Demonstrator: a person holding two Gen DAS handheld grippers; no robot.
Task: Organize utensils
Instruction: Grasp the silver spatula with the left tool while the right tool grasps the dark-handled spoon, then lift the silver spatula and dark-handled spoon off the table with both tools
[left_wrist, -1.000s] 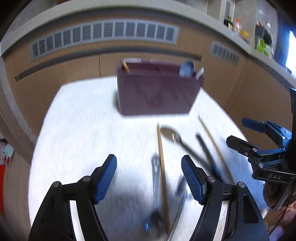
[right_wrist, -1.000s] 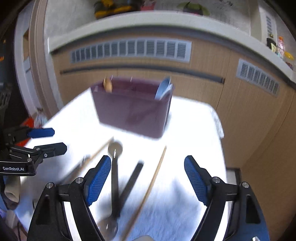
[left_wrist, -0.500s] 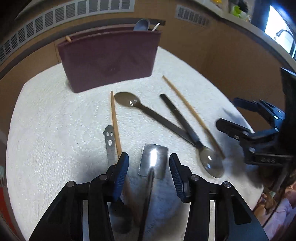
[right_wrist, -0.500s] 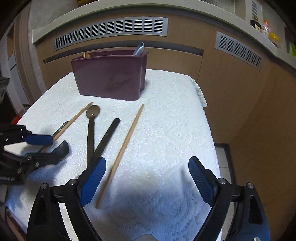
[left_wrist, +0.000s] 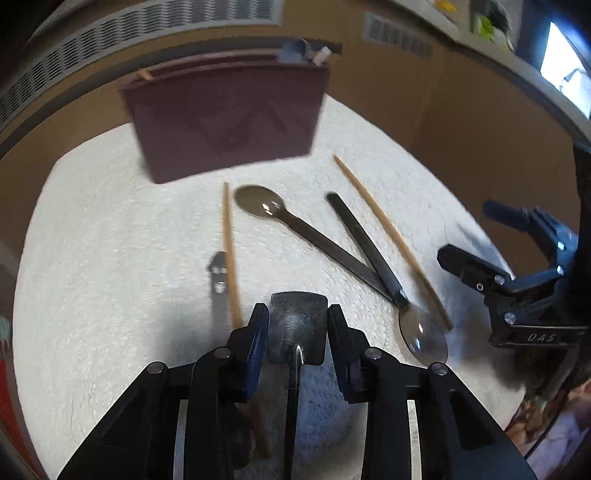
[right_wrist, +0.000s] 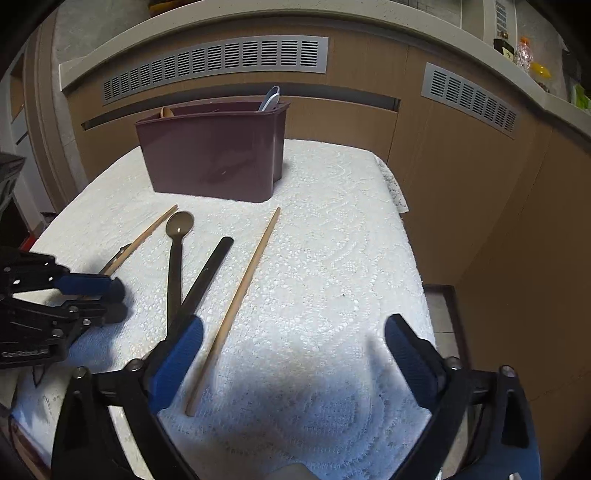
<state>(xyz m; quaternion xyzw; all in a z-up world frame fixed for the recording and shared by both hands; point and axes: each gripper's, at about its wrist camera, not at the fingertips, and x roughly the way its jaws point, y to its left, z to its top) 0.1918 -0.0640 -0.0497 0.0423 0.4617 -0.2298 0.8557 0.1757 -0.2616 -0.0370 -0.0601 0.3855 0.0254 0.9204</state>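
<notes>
My left gripper (left_wrist: 297, 317) has its jaws closing, and the blue pads sit against both edges of a flat metal spatula (left_wrist: 298, 325) head on the white cloth. Beside it lie a wooden chopstick (left_wrist: 229, 254) and a smiley-face handle (left_wrist: 218, 280). Two dark spoons (left_wrist: 258, 205) (left_wrist: 423, 336) cross further right, next to a second chopstick (left_wrist: 388, 236). My right gripper (right_wrist: 293, 343) is opening wide over the cloth; that chopstick (right_wrist: 243, 291) ends just inside its left finger, untouched. The maroon organizer (right_wrist: 210, 155) stands at the back with a spoon and a wooden piece in it.
The lace-covered table (right_wrist: 332, 229) ends close on the right, with a floor gap before wooden cabinets (right_wrist: 461, 184). Vented panels run behind the organizer. My left gripper (right_wrist: 114, 299) shows at the left edge of the right wrist view.
The left jaws have narrowed from wide apart to either side of the spatula head. The right jaws have spread wider. Both grippers came down toward the table, then held still.
</notes>
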